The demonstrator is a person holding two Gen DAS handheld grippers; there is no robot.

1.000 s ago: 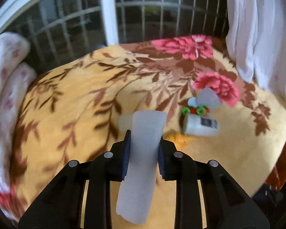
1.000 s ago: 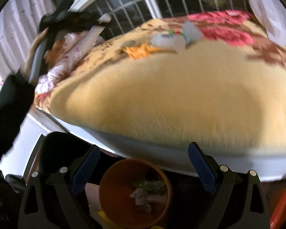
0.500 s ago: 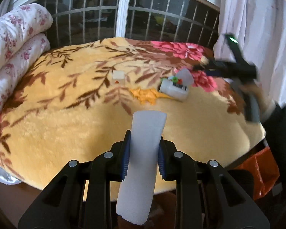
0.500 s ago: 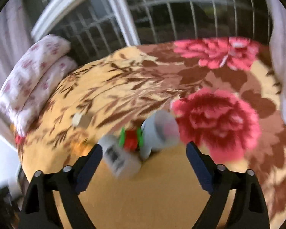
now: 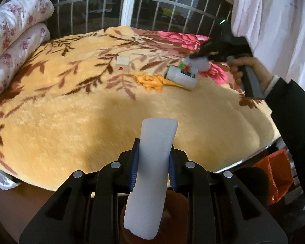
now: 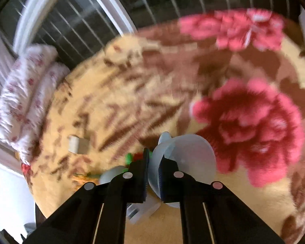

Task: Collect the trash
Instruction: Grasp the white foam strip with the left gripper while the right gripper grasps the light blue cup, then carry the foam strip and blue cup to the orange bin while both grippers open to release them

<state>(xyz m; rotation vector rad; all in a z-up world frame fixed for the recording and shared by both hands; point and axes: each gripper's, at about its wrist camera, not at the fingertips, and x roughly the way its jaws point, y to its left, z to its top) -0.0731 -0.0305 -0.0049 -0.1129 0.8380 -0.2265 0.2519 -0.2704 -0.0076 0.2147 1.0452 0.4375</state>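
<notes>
Bed: a bed under a yellow floral blanket (image 5: pixel 75 122) fills both views; every place below is given relative to it.
Bedding roll: a rolled white flowered quilt (image 5: pixel 12 40) lies along the bed's left edge, by the barred window.
Bin: a brown bin (image 5: pixel 172 201) sits just off the bed's near edge, under the left gripper and mostly hidden by it.
Left gripper: the left gripper (image 5: pixel 152 170) is pinching a white foam piece (image 5: pixel 152 174) between its blue pads, held over the bed's near edge above the bin.
Right gripper: the right gripper (image 6: pixel 153 174) has just been closing and now pinches the rim of a pale plastic cup (image 6: pixel 185 158), on the bed's far right by the pink flower.
Leftover items: a white bottle (image 5: pixel 182 77) with a green-and-red bit beside it, an orange toy dinosaur (image 5: pixel 154 81) and a small white box (image 5: pixel 122 64) lie mid-bed, close together.
Progress: two pieces are gripped but neither looks dropped yet; judging by the scene, the bottle and perhaps the box remain, so the task seems partway.
Room to move: the near half of the bed is bare, giving a clear path to the bin; on the bed's right side a white curtain (image 5: pixel 274 16) hangs close above the person's right sleeve (image 5: pixel 294 109), and an orange bag (image 5: pixel 274 174) stands beside the bed's near right corner.
</notes>
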